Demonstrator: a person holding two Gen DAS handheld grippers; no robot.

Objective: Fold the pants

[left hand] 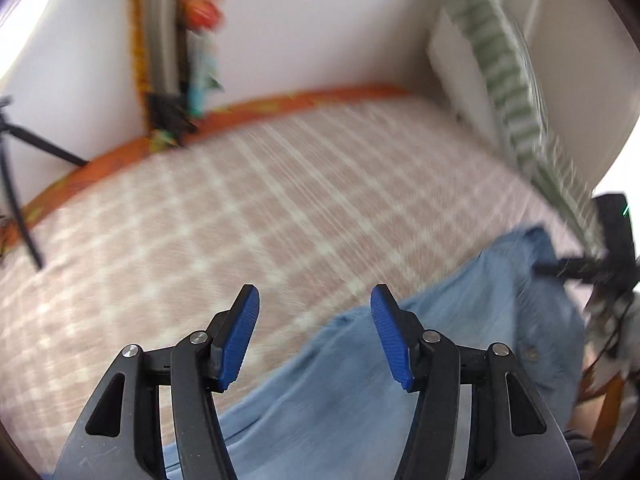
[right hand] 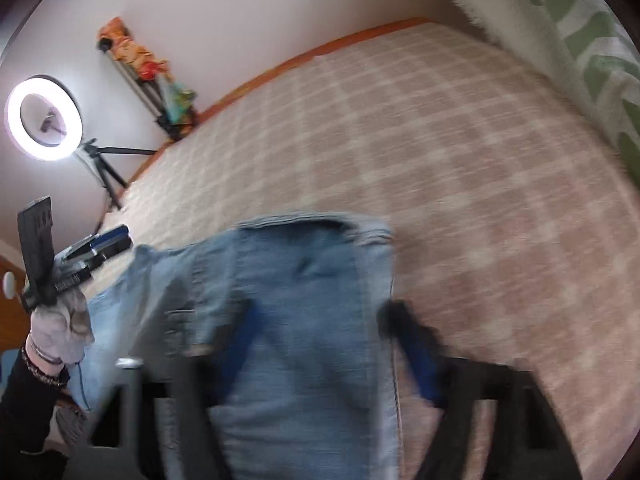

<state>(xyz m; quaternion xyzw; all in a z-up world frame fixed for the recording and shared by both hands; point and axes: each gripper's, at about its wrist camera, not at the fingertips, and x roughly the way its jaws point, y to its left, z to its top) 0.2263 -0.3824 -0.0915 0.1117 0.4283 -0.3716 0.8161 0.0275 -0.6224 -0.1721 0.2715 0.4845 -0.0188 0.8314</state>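
Early stage by the look of it — the pants [right hand: 288,320] lie rumpled on the checked bedspread [right hand: 460,200] near its front edge, no clean fold visible, so all folding seems left to do. Left gripper [left hand: 315,334] is spread wide with nothing between its pads, hanging over the denim's edge. Right gripper [right hand: 332,344] is blurred — jaws look parted astride the cloth, no grasp evident.

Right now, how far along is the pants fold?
Done: the jeans lie on the checked bedspread, bunched, with no clean fold visible. In hand: nothing is clearly gripped; the left tool is open and empty, while the right tool looks open astride the denim, though blurred. Left: flattening and every fold.
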